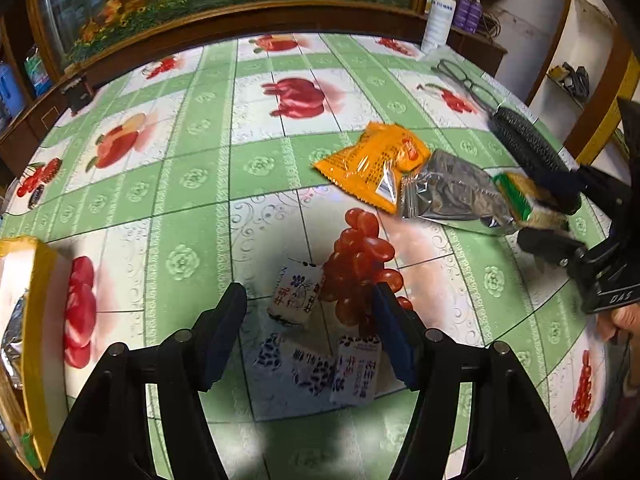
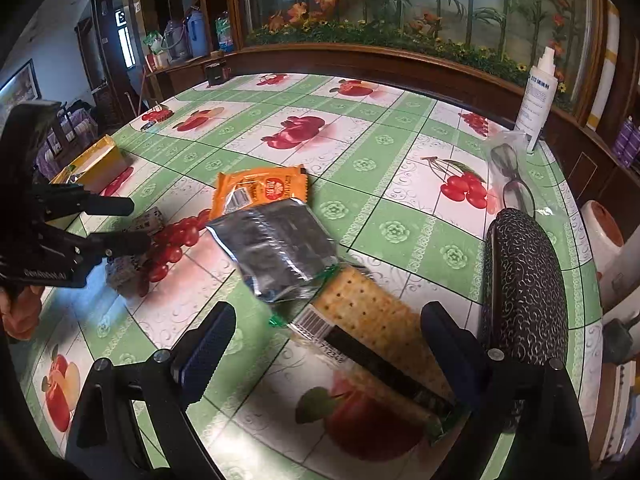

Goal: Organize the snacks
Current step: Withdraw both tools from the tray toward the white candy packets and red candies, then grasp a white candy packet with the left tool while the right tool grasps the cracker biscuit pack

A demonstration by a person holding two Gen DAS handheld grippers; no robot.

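Orange box [image 1: 34, 320] interior shows only in left view.

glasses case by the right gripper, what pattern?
Black glasses case with fine silver swirls all over; clearest in the right wrist view.

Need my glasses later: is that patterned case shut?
Shut: the patterned case lies closed beside the cracker packet; the glasses lie outside it.

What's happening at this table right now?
A person holds a gripper in each hand over loose snacks. The left gripper hangs open over small wrapped candies. The right gripper is open around a cracker pack, not pressing it. An orange packet and a silver pouch lie nearby.
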